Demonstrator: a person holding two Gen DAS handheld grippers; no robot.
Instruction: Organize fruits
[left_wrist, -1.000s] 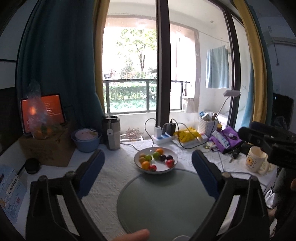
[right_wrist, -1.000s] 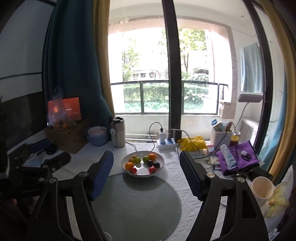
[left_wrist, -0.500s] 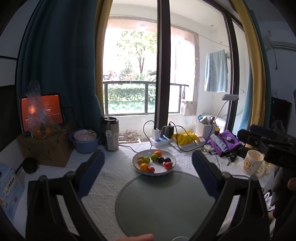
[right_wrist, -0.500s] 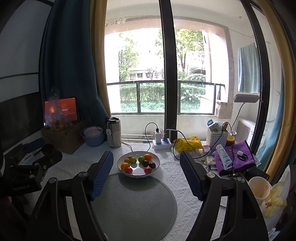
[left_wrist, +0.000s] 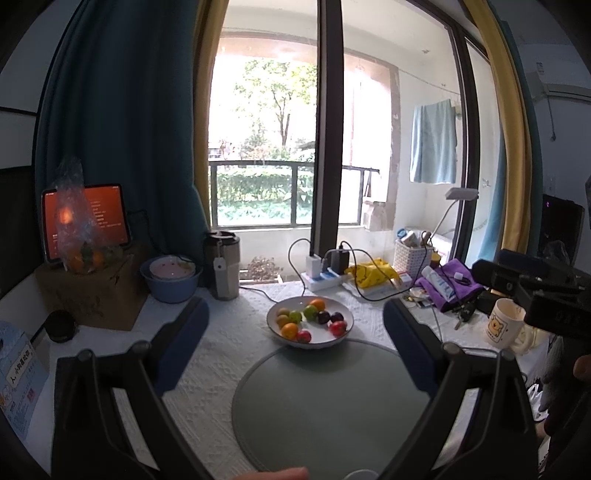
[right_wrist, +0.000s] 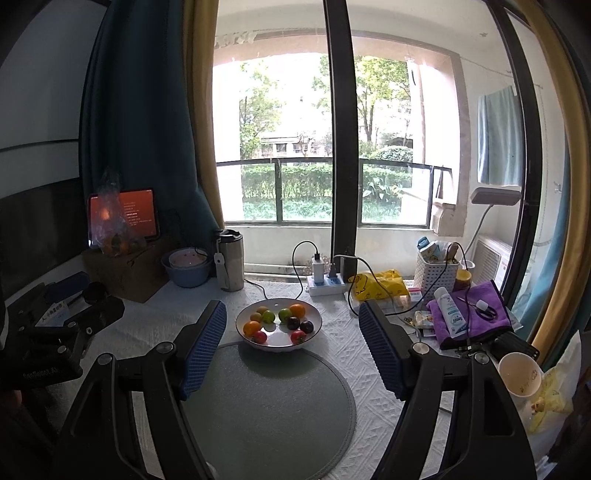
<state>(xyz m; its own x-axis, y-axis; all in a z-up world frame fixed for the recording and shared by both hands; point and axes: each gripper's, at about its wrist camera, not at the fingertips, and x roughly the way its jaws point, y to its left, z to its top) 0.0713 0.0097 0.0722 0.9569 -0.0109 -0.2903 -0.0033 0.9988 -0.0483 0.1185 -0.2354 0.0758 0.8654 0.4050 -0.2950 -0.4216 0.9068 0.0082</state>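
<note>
A white bowl (left_wrist: 334, 341) stands on the white tablecloth behind a round grey-green mat (left_wrist: 325, 402). It holds several small fruits: oranges (left_wrist: 289, 329), green ones (left_wrist: 310, 312), dark plums (left_wrist: 323, 316) and red ones (left_wrist: 338, 326). My left gripper (left_wrist: 295, 308) hovers over the near table, open, with nothing between its blue pads. In the right wrist view the same bowl (right_wrist: 277, 339) and mat (right_wrist: 273, 406) lie ahead. My right gripper (right_wrist: 291, 308) is also open and holds nothing, short of the bowl.
Behind the bowl are a power strip with cables (left_wrist: 319, 278), a steel tumbler (left_wrist: 222, 267) and a blue bowl (left_wrist: 171, 284). A cardboard box (left_wrist: 92, 299) with a tablet sits at the left. A mug (left_wrist: 504, 325), purple cloth (left_wrist: 448, 284) and white basket (left_wrist: 412, 254) crowd the right.
Both wrist views have shifted only slightly. The bowl and fruits have not moved, and both grippers stay wide open.
</note>
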